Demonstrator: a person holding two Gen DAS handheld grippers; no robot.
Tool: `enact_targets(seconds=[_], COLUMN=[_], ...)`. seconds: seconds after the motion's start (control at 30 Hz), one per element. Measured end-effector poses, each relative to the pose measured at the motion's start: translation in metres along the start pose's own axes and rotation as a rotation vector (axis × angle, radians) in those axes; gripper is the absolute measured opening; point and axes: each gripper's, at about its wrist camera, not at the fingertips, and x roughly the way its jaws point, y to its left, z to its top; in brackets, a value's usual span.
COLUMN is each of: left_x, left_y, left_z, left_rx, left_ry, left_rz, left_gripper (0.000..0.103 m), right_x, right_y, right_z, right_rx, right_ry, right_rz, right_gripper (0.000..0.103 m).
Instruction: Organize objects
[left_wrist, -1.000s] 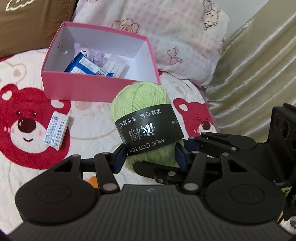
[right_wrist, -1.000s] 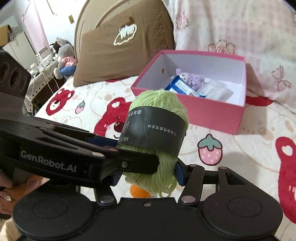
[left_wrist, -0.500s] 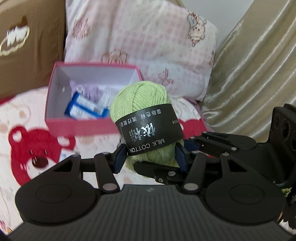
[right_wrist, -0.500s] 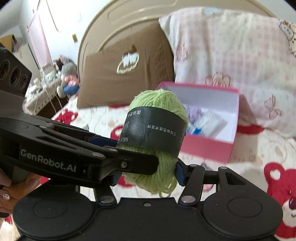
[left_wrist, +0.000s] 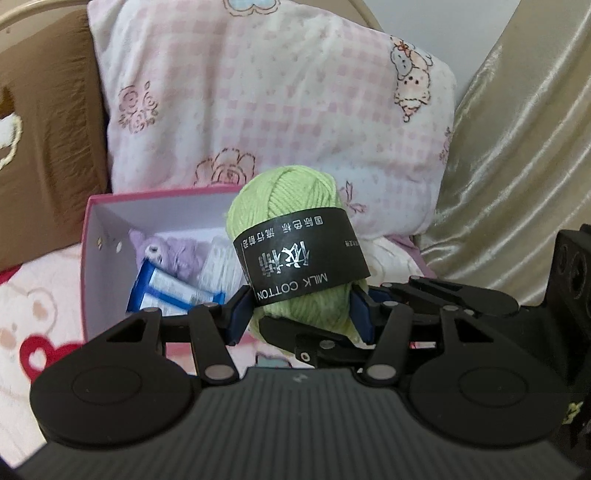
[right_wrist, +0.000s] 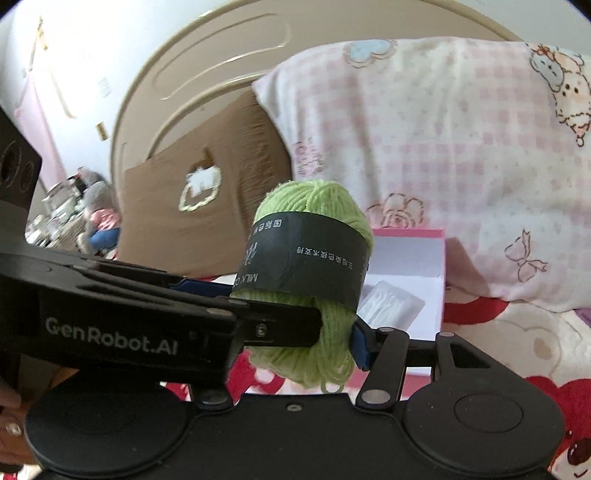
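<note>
A green yarn ball (left_wrist: 295, 229) with a black "MILK COTTON" band is held in the air by both grippers at once. My left gripper (left_wrist: 299, 314) is shut on its lower part, and my right gripper (right_wrist: 314, 343) is shut on it too, crossing the left one. The yarn ball also shows in the right wrist view (right_wrist: 314, 266). Behind it stands an open pink box (left_wrist: 110, 206) holding a purple plush toy (left_wrist: 166, 254), a blue packet (left_wrist: 173, 288) and a clear pack (right_wrist: 391, 302). The pink box shows to the right of the yarn in the right wrist view (right_wrist: 424, 236).
A pink checked pillow (left_wrist: 277, 92) and a brown pillow (right_wrist: 207, 192) lean on the beige headboard (right_wrist: 229, 62) behind the box. A shiny beige curtain (left_wrist: 524, 166) hangs at the right. The bed cover (right_wrist: 524, 350) has red bear prints.
Both grippers have lifted the yarn ball and tilted upward. The box now sits lower and closer behind the yarn, and the small white packet on the cover has left view.
</note>
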Motion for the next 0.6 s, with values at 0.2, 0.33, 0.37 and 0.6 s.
enact_targets(seconds=[0.2, 0.33, 0.37, 0.6], left_x=[0.047, 0.071, 0.075, 0.106], left_y=[0.015, 0.027, 0.031, 0.046], left_z=[0.007, 0.003, 0.002, -0.003], left_rx=[0.018, 0.022, 0.013, -0.018], left_ry=[0.027, 0.045, 0.049, 0.068], left_rz=[0.022, 0.012, 0.003, -0.013], left_gripper=[0.054, 0.054, 0.054, 0.055], right_x=[0.039, 0.064, 0.069, 0.098], right_y=[-0.019, -0.029, -0.033, -0.050], right_z=[0.000, -0.009, -0.011, -0.021], right_rx=[0.092, 0.095, 0.084, 0.062], right_ry=[-0.027, -0.010, -0.003, 0.023], right_rz=[-0.072, -0.082, -0.075, -0.073], right_gripper=[0.061, 0.061, 0.061, 0.061])
